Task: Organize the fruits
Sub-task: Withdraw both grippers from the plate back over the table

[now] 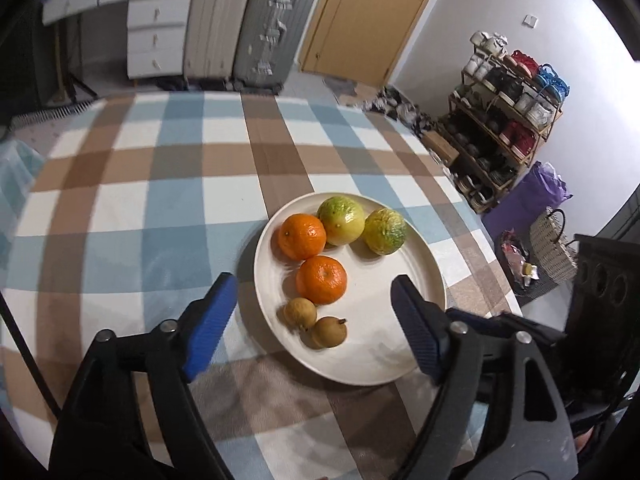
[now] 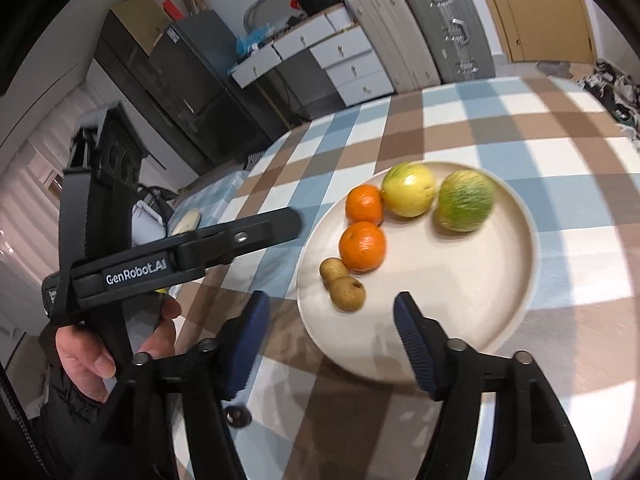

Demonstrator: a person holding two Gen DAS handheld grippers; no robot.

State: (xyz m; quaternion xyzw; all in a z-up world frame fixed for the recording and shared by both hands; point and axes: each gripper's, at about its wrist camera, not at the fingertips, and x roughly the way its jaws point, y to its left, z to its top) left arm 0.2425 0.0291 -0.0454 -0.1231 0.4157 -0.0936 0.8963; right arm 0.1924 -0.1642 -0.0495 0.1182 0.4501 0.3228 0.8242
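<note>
Sitting on plate: six fruits are resting together on the white plate (image 1: pixel 424 276), which is lying on the checked cloth of the surface (image 1: pixel 160 168).
Oranges: two oranges (image 1: pixel 302 237) (image 1: pixel 321 280) are lying ahead of the left fingers and between their lines, touching each other.
Green-yellow fruits: two green-yellow fruits (image 1: pixel 341 221) (image 1: pixel 385 231) are sitting beyond the oranges, at the plate's far side; the nearer-left one is touching an orange.
Small brown fruits: two small brown fruits (image 1: pixel 300 313) (image 1: pixel 329 332) are lying closest to the fingertips, touching each other, just below the nearer orange.
Left gripper: the left gripper (image 1: pixel 312 322) is hovering over the plate's near part with its fingers (image 1: pixel 210 326) standing wide apart and gripping nothing; one finger is hanging over the cloth, the other over the plate.
Right gripper: the right gripper (image 2: pixel 330 340) is likewise hanging with its fingers (image 2: pixel 412 340) well spread and empty, the brown fruits lying just ahead of the gap, untouched.
Person: a hand (image 2: pixel 104 344) in a dark sleeve is holding the left gripper's handle, seen off to the side of the right fingers.
Beyond the surface: suitcases (image 1: pixel 248 24), white drawers (image 1: pixel 158 36) and a wooden door (image 1: pixel 372 12) are standing past the far edge; a shoe rack (image 1: pixel 504 120) is standing off to the side.
</note>
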